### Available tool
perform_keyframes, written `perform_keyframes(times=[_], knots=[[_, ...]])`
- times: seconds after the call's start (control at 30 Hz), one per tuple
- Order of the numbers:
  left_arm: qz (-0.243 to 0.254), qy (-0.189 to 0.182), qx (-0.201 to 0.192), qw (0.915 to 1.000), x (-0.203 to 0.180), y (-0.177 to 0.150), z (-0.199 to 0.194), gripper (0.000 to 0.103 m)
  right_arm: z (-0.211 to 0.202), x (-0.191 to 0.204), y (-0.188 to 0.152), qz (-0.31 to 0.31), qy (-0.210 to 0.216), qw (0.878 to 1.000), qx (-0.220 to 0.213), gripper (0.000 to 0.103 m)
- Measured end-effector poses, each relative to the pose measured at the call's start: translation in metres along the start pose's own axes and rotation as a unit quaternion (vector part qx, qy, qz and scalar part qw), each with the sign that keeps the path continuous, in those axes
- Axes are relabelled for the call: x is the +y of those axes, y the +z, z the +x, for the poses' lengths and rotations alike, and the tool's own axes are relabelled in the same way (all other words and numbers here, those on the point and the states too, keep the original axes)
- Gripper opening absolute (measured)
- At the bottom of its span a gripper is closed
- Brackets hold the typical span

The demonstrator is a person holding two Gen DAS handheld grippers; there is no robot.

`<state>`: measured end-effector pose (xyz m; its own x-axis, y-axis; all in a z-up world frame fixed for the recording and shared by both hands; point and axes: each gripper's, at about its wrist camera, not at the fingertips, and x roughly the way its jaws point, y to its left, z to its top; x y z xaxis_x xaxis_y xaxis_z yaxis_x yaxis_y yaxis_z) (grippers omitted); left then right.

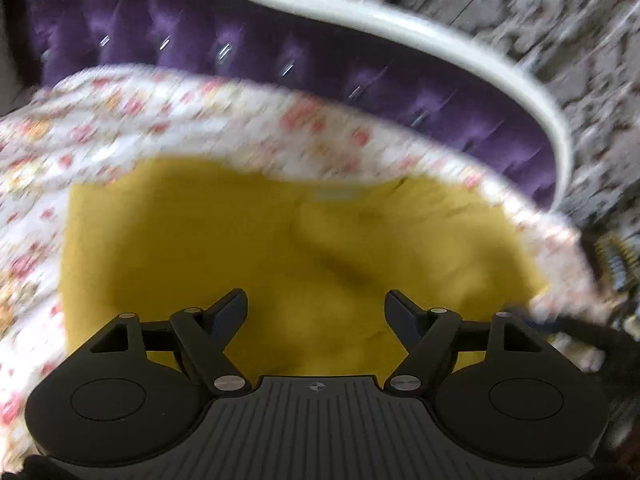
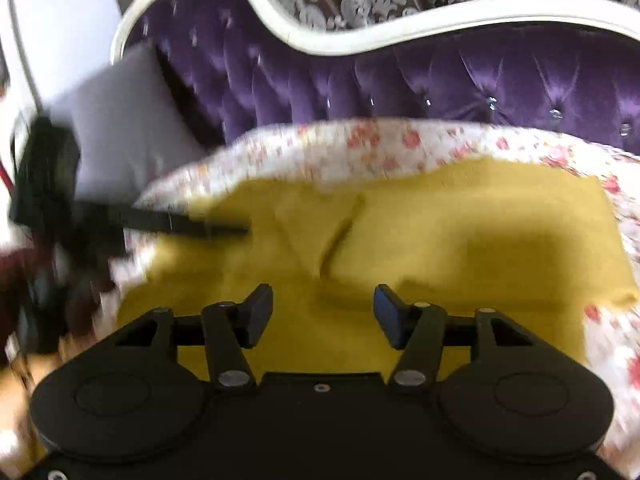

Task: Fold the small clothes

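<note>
Lying flat on a floral bedspread (image 1: 132, 120), the yellow garment (image 1: 224, 240) sits in front of a purple tufted headboard (image 1: 224, 52) with a white frame (image 1: 440, 28). Both views are motion-blurred, so fine detail of hems and seams cannot be read.

Gripper state: the left gripper (image 1: 316, 308) hangs over the near part of the cloth with its jaws wide apart and nothing between them. The right gripper (image 2: 323, 308) is likewise above the near edge, jaws apart at a moderate gap, with only cloth visible below them and none pinched. In the right wrist view the left gripper's dark body shows at the left edge, with one finger (image 2: 192, 226) reaching over the cloth's left border.

Risks, as judged from this position:
- A ridge (image 2: 340, 236) runs across the middle of the garment. Folding over it would lock a crease into the finished fold.
- Closing the jaws too deep could catch the bedspread along with the garment and drag both.
- Grasping at unequal points along the near edge would skew the fold line.
- Picking up only the top layer would let the lower layer slide out.

Orientation: the garment's long axis appears to run left to right, parallel to the headboard. A pale label (image 1: 340, 194) at the far edge suggests the neckline faces the headboard, though blur leaves this uncertain.
</note>
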<state>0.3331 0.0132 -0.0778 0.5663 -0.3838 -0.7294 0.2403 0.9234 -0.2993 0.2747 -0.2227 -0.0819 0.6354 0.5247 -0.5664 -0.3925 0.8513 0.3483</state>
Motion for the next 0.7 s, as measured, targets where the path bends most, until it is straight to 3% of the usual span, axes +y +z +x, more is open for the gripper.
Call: perform_keyframes(times=[0.07,0.2,0.33,0.7], knots=[[0.013,0.009,-0.006,0.9998,0.003,-0.007,-0.005,0.074,0.018,-0.008,0.011,0.024,0.019,1.0,0.006,0.066],[0.023,0.078,0.021,0.9965,0.011,-0.014,-0.014,0.074,0.055,-0.02,0.025,0.07,0.043,0.996,0.021,0.067],[0.027,0.123,0.023,0.9918,0.026,-0.02,-0.021,0.074,0.073,-0.022,0.026,0.089,0.052,0.994,0.028,0.068],[0.048,0.142,0.014,0.9887,0.029,-0.029,-0.028,0.074,0.078,-0.002,0.03,0.055,0.062,0.996,0.035,0.068]])
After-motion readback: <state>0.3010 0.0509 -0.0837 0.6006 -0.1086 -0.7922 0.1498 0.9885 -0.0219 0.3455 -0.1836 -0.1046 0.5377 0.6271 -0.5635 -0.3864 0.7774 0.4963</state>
